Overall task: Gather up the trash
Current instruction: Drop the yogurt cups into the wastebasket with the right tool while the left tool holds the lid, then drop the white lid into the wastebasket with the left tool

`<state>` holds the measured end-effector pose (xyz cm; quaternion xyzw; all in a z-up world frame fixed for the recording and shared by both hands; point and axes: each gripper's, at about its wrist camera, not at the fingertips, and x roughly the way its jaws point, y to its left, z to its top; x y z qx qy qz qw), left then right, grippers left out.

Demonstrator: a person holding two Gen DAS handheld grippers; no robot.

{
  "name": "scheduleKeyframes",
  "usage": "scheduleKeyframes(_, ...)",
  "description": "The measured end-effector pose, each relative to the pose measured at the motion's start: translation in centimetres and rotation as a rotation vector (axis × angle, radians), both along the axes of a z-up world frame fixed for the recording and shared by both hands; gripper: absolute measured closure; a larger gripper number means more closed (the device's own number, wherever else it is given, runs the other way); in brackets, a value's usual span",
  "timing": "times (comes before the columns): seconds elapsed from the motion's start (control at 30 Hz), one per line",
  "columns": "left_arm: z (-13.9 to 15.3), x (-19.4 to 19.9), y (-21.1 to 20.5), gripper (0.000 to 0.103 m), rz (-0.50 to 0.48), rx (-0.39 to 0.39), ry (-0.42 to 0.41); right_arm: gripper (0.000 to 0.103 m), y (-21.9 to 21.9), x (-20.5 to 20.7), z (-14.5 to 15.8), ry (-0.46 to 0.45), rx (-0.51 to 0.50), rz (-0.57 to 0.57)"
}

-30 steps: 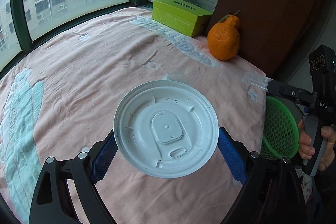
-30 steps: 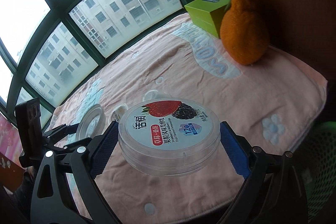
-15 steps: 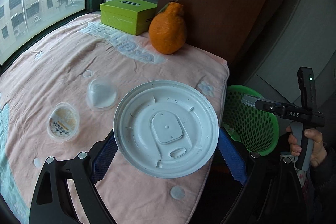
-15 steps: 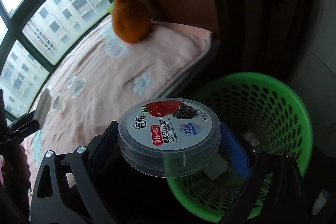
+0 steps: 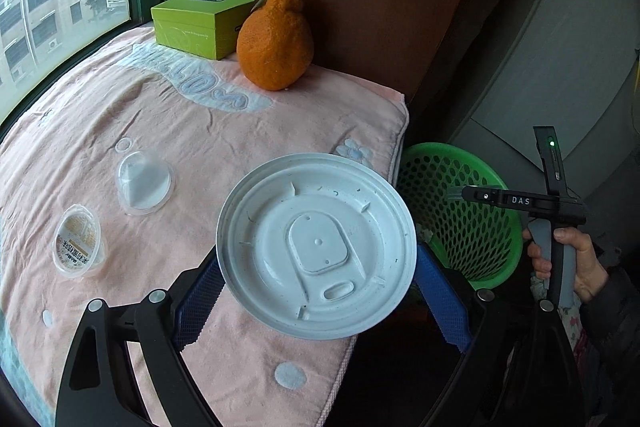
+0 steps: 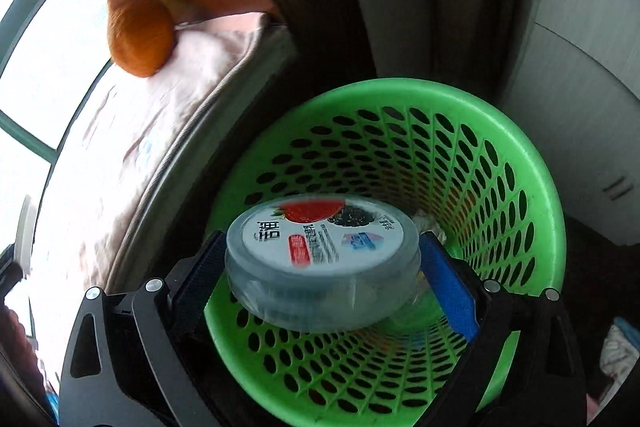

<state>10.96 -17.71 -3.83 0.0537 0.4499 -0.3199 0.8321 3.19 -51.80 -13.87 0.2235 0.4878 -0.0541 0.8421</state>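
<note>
Change since one second ago: the right tongs (image 6: 322,267), then over the pink-covered counter (image 5: 200,131), now hang above the mouth of the green basket (image 6: 532,163); the left tongs (image 5: 316,279) have swung from the window side toward the counter's basket edge. Item 1, yogurt cup (image 6: 322,259): pinched across its width between the blue pads of the right tongs, lid up, flat and round, clear plastic wall, printed foil with a strawberry and a dark berry; blurred by motion. It lies directly over the basket's open interior, nearer the rim on the counter side than the far wall, so the coming move turns on a straight drop downward; the right hand (image 5: 568,259) is plainly the nearer one. Item 2, white plastic lid (image 5: 316,247): pinched at its rim by the left tongs, round, shallow, with a raised oval tab panel and small slot; it sits over the counter's corner, with the basket (image 5: 472,195) beyond it to the right and lower. Item 3, clear domed cup (image 5: 144,183), and item 4, small labelled cup (image 5: 78,241): both resting on the counter, near each other, well apart from either tongs, judged still to be collected. Not trash, by judgement: the orange fruit (image 5: 276,39) and the green box (image 5: 202,21) at the back. Basket contents: a pale crumpled scrap shows just behind the yogurt cup; the rest is hidden.
</note>
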Motion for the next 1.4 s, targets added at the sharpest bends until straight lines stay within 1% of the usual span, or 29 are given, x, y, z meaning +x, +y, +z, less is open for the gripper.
scheduleKeyframes(0.17,-0.3,-0.3,-1.2,0.015,-0.022,0.001,0.006,0.009,-0.6,0.4,0.1,-0.013,0.002,-0.022)
scheduleKeyframes(0.33,-0.5,-0.7,-2.6,0.015,-0.051,0.004,0.012,0.009,-0.5,-0.4,1.6,-0.057,-0.043,-0.009)
scheduleKeyframes(0.57,-0.9,-1.5,-6.0,0.015,-0.110,0.008,0.022,0.009,-0.5,-3.1,4.9,-0.121,-0.114,0.008)
scheduleKeyframes(0.9,-2.2,-2.5,-12.1,0.015,-0.192,0.024,0.066,0.009,-1.8,-6.7,7.9,-0.191,-0.156,-0.026)
scheduleKeyframes(1.2,-3.9,-3.1,-17.4,0.015,-0.255,0.063,0.093,0.009,-3.4,-9.0,8.5,-0.220,-0.124,-0.062)
scheduleKeyframes(1.4,-4.8,-3.5,-19.7,0.015,-0.281,0.077,0.120,0.009,-4.3,-10.1,8.5,-0.237,-0.107,-0.086)
